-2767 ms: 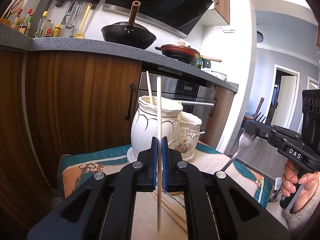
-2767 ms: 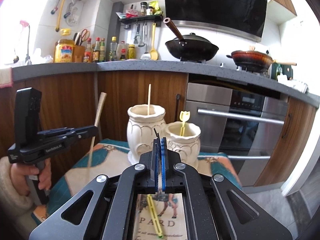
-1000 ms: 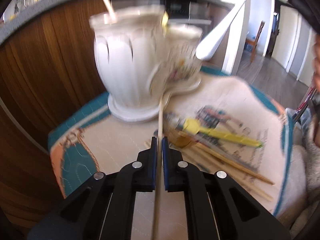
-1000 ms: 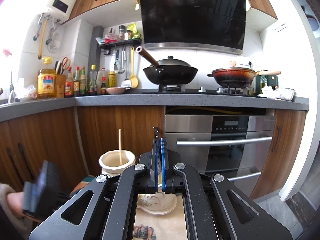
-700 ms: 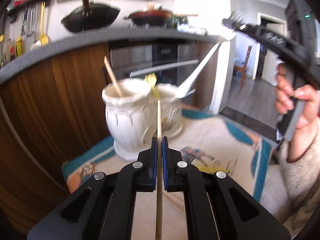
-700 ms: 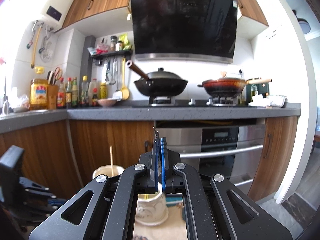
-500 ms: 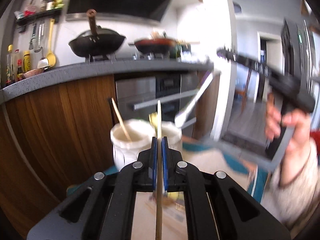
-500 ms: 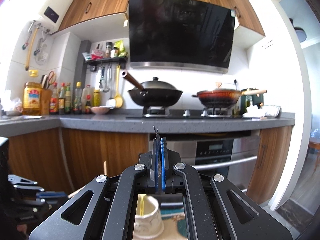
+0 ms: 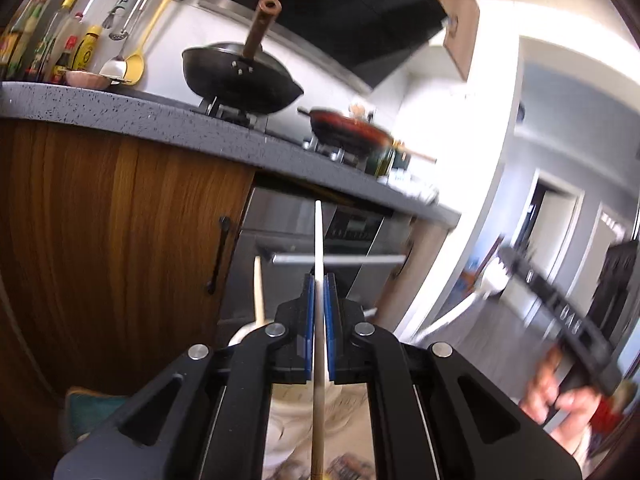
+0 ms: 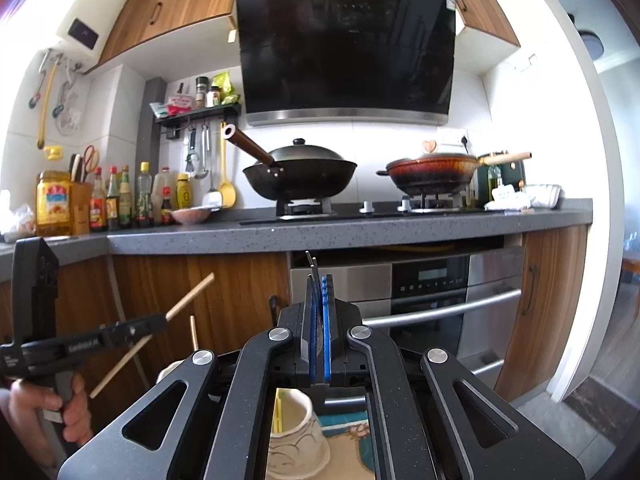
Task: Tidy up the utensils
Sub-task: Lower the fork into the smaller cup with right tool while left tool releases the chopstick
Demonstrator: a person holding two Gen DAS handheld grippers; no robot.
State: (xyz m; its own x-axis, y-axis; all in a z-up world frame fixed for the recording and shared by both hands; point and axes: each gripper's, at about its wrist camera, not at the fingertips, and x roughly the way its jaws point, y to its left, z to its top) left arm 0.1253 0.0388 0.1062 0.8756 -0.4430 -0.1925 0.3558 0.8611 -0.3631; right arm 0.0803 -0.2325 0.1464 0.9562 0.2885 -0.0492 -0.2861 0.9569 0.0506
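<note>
My left gripper (image 9: 319, 280) is shut on a pale wooden chopstick (image 9: 318, 320) that stands upright between the blue pads, above the big white ceramic jar (image 9: 244, 334); another chopstick (image 9: 259, 292) stands in that jar. In the right wrist view the left gripper (image 10: 132, 330) holds its chopstick (image 10: 188, 300) tilted. My right gripper (image 10: 318, 280) is shut on a metal fork (image 10: 313, 264), tines up, above the small floral jar (image 10: 296, 440), which holds a yellow utensil (image 10: 279, 410). The fork's white handle (image 9: 460, 312) shows blurred in the left wrist view.
The jars stand on a patterned teal-edged cloth (image 10: 348, 430). Behind are wooden cabinet doors (image 9: 120, 240), an oven with a steel handle (image 10: 440, 312), and a grey counter (image 10: 320, 228) with a black wok (image 10: 300, 176) and a red pan (image 10: 432, 172).
Both grippers have risen and tilted up, each keeping its utensil. The jars have dropped to the bottom of both views; the left chopstick now hangs over the big jar.
</note>
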